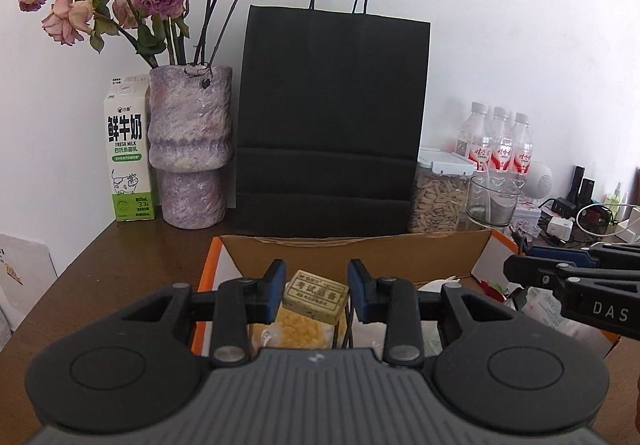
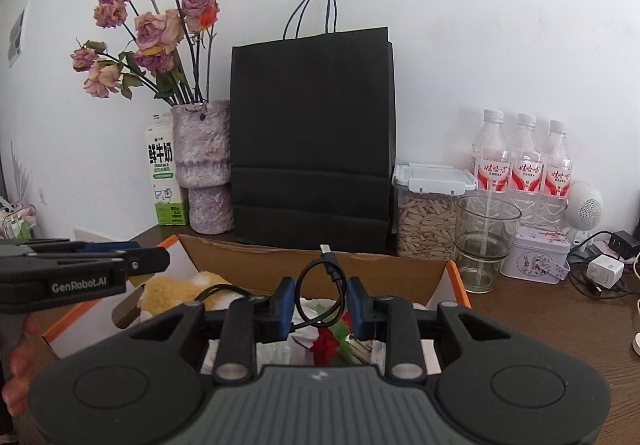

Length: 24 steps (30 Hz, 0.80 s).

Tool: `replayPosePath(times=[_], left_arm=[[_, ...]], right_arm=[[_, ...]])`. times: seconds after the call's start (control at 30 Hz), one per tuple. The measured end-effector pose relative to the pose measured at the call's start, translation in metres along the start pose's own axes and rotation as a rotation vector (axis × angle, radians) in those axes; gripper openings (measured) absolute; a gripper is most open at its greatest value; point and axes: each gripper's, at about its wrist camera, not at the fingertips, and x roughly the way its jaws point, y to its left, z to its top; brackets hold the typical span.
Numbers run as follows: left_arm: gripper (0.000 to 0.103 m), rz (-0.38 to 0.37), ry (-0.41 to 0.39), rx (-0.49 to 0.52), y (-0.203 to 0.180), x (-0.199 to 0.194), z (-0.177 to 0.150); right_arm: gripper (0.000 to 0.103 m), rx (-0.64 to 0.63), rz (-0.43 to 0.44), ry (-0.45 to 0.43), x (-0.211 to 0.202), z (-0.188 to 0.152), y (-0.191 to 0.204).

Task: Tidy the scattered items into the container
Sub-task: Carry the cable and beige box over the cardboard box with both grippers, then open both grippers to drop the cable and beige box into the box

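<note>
My left gripper (image 1: 317, 287) is shut on a small olive eraser (image 1: 316, 295) with printed characters, held above the open cardboard box (image 1: 360, 249) with orange edges. My right gripper (image 2: 322, 299) is shut on a coiled black USB cable (image 2: 329, 259), whose loop and plug stick up between the blue pads, also over the box (image 2: 280, 269). Inside the box lie a yellow fluffy item (image 2: 176, 291), a red and green flower-like piece (image 2: 330, 343) and white wrappers. Each gripper shows in the other view: the right one (image 1: 510, 271) at the right edge, the left one (image 2: 160, 261) at the left edge.
Behind the box stand a black paper bag (image 1: 332, 117), a vase of dried roses (image 1: 190, 149) and a milk carton (image 1: 128, 153). To the right are a seed jar (image 2: 426, 221), a glass (image 2: 484, 241), three water bottles (image 2: 524, 165), a tin (image 2: 534, 259) and chargers (image 2: 606, 271).
</note>
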Motion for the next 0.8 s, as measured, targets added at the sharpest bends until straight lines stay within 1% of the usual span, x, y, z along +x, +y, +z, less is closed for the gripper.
replayPosePath(times=[0.07,0.1,0.13,0.17,0.2,0.23,0.3,0.33,0.43,0.63,0.8], left_arm=[[0.035,0.007,-0.010,0.003,-0.001,0.000,-0.002],[0.038,0.013,-0.013,0.010,-0.003,-0.001,-0.002],[0.042,0.020,-0.017,0.020,-0.005,-0.002,-0.002],[0.060,0.030,-0.026,0.028,-0.006,-0.005,-0.003],[0.087,0.048,-0.049,0.035,-0.008,-0.009,-0.002],[0.101,0.072,-0.080,0.038,-0.009,-0.013,-0.001],[0.103,0.126,-0.145,0.043,-0.011,-0.024,0.001],[0.103,0.140,-0.152,0.045,-0.012,-0.026,0.003],[0.103,0.152,-0.153,0.033,-0.012,-0.031,0.005],[0.103,0.149,-0.134,0.033,-0.014,-0.035,0.002],[0.103,0.147,-0.137,0.033,-0.016,-0.051,0.000]], right_arm=[[0.028,0.006,-0.005,0.005,0.001,-0.001,-0.002],[0.030,0.010,-0.005,0.007,0.001,-0.002,-0.003],[0.047,0.015,-0.002,0.008,0.001,-0.002,-0.004],[0.063,0.021,0.000,0.008,0.000,-0.003,-0.004],[0.093,0.026,-0.005,-0.002,-0.003,-0.002,-0.005],[0.103,0.021,-0.017,-0.019,-0.006,-0.002,-0.004],[0.103,0.005,-0.039,-0.045,-0.013,0.000,-0.002],[0.103,0.006,-0.042,-0.050,-0.015,0.001,-0.002],[0.103,0.021,-0.039,-0.052,-0.020,0.003,-0.003],[0.103,0.014,-0.052,-0.038,-0.027,-0.001,-0.002],[0.103,0.009,-0.070,-0.028,-0.039,-0.002,0.003]])
